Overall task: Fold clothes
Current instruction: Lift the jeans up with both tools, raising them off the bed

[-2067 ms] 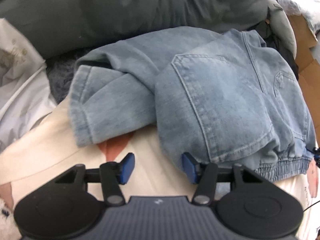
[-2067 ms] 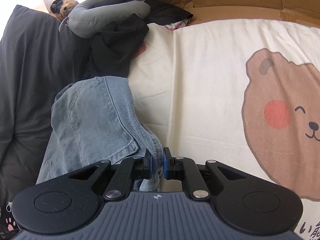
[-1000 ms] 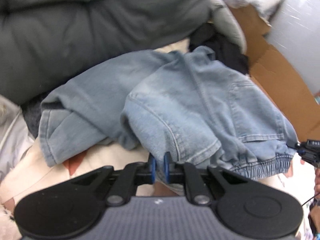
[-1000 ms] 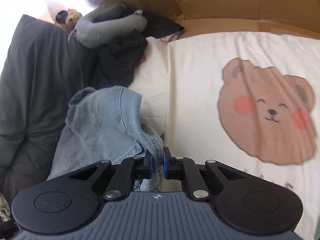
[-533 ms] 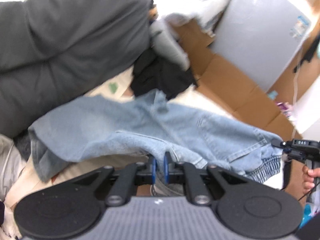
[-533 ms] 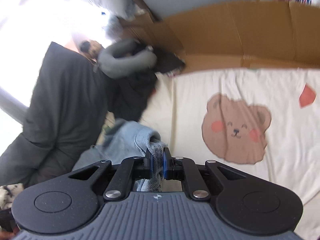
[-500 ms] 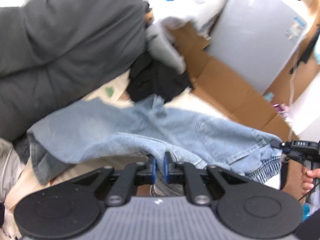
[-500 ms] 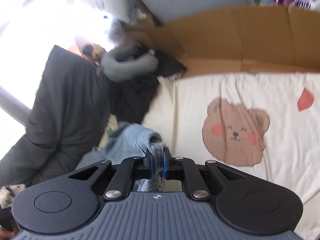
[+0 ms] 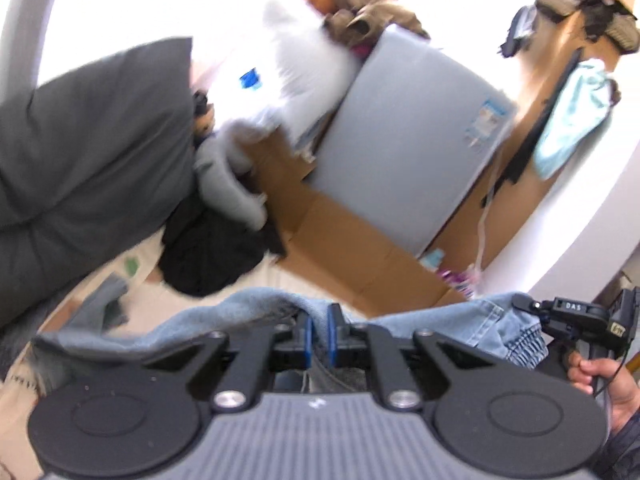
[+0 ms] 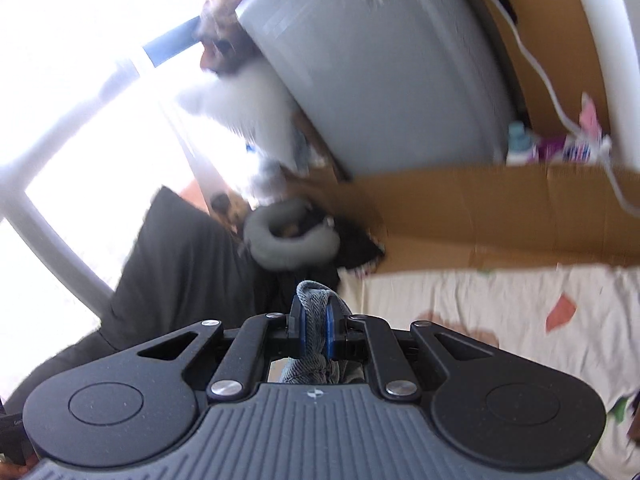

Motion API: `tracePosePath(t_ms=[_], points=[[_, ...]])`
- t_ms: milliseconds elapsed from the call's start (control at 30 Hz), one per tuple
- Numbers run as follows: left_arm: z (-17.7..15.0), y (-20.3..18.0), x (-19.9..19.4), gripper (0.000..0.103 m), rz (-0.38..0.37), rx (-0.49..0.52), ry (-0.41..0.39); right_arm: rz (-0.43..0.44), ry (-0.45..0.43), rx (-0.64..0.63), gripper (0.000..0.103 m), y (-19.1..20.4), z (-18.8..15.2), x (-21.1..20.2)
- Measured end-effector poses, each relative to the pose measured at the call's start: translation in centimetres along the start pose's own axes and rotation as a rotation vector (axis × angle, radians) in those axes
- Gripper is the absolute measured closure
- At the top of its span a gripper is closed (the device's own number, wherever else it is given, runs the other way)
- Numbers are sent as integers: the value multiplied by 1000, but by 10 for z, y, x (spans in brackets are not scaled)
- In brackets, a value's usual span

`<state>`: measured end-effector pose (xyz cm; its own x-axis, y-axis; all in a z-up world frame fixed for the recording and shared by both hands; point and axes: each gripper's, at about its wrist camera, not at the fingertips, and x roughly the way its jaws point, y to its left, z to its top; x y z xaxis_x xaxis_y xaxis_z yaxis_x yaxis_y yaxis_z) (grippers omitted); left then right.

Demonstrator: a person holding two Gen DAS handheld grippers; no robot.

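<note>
Cream bedsheet with printed cartoon shapes (image 10: 500, 300) lies under both cameras, with a dark grey cushion (image 9: 88, 152) and flattened brown cardboard (image 10: 500, 204) behind.

Left tongs (image 9: 317, 335): clenched on a ridge of the light-blue denim jeans (image 9: 256, 308); fabric runs sideways from the pads to both edges of the left wrist view. Right tongs (image 10: 314, 326): clenched on a bunched wad of the same denim, which pokes up above the blue pads (image 10: 329, 330). In the left view, the right unit shows at far right, gripped by the person's hand (image 9: 600, 376), near the elastic waistband.

Change: two seconds back the jeans lay crumpled on the bed, the left tongs released; they since closed on the cloth and both units rose, so the views now show the grey cabinet (image 9: 408, 144) rather than the sheet. Judgement: garment is lifted and stretched between the two grips (shake-out before laying flat); folding proper not yet begun.

Writing: "DAS" on the right unit's black handle; the cabinet's sticker is unreadable.
</note>
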<state>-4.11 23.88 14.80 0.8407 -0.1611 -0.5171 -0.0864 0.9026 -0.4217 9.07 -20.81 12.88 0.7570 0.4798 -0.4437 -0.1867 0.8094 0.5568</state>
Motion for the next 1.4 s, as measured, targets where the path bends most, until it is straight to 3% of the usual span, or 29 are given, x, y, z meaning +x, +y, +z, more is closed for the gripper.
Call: tracePosePath(t_ms=[467,900,1100,1400], points=[[35,-92,-92,96,-154,67,-174,68,-289,-111,94,67,111,-142],[50,-147,-134,96,-278,82,-266,60,-403,-224,94,115,165,-220],[54,-132,-137,96,-249,53,-280,71,-393,-230,94,127,166,-210],[34,-64,-100,96,-138,-30,-206,49,-235,-197,94,112,121,-119]])
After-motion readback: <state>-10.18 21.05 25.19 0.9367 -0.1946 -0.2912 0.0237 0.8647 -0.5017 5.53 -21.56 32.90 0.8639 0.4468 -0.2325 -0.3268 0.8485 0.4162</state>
